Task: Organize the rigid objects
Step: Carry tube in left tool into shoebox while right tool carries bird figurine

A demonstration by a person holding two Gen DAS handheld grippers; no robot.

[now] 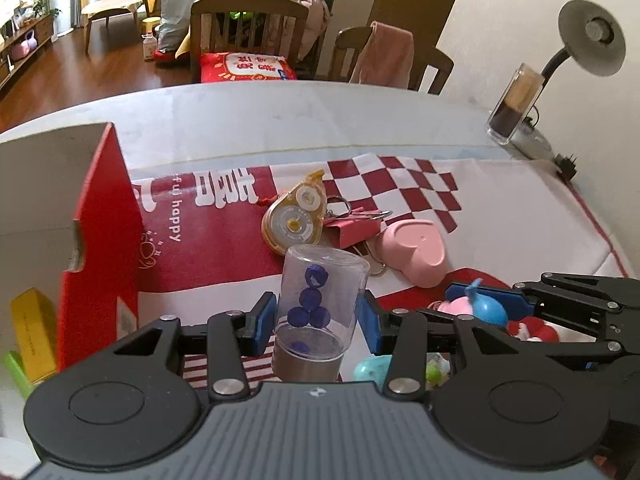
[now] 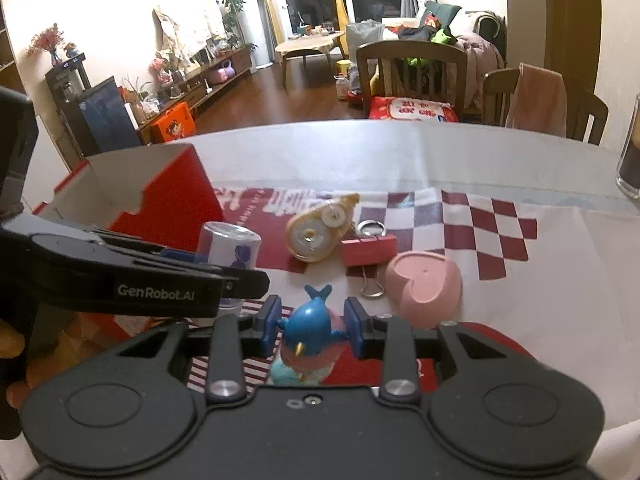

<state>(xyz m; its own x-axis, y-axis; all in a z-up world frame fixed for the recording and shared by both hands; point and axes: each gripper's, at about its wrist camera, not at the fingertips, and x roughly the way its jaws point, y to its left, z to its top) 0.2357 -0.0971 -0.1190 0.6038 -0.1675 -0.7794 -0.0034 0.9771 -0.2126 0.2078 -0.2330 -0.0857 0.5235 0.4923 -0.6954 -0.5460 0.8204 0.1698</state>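
Observation:
My left gripper [image 1: 318, 320] stands with its blue pads on either side of a clear plastic jar [image 1: 320, 312] holding blue balls; small gaps show at both pads. My right gripper [image 2: 312, 324] brackets a blue bird toy [image 2: 314, 326], with its pads close to the toy's sides. The jar [image 2: 230, 246] also shows in the right wrist view behind the left gripper's arm. The bird toy [image 1: 486, 308] shows between the right gripper's fingers in the left wrist view. A red cardboard box [image 1: 92, 208] stands open at the left, with a yellow item [image 1: 34, 332] inside.
On the red-and-white cloth [image 1: 420, 188] lie a yellow correction tape dispenser [image 1: 294, 216], a red binder clip [image 1: 352, 232] and a pink heart-shaped dish [image 1: 414, 250]. A glass cup [image 1: 516, 104] and desk lamp [image 1: 592, 36] stand at the far right. Wooden chairs [image 1: 248, 36] line the table's far edge.

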